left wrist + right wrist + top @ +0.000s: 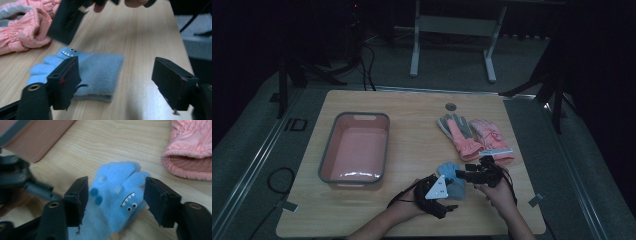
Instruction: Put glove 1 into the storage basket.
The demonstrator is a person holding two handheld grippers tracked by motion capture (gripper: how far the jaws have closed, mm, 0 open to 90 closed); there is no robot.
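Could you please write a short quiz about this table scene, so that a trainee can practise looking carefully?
1. Which thing lies between the open jaws of the right gripper?
2. True or false: the pink gloves lie inside the pink tub.
3. What is printed on the blue glove: A) a flower, B) a face with eyes and teeth, C) a star?

Key
1. The blue glove, flat on the wooden table; the pads are not yet pressing on it.
2. False. They lie on the table, to the right of the tub in the high view.
3. B.
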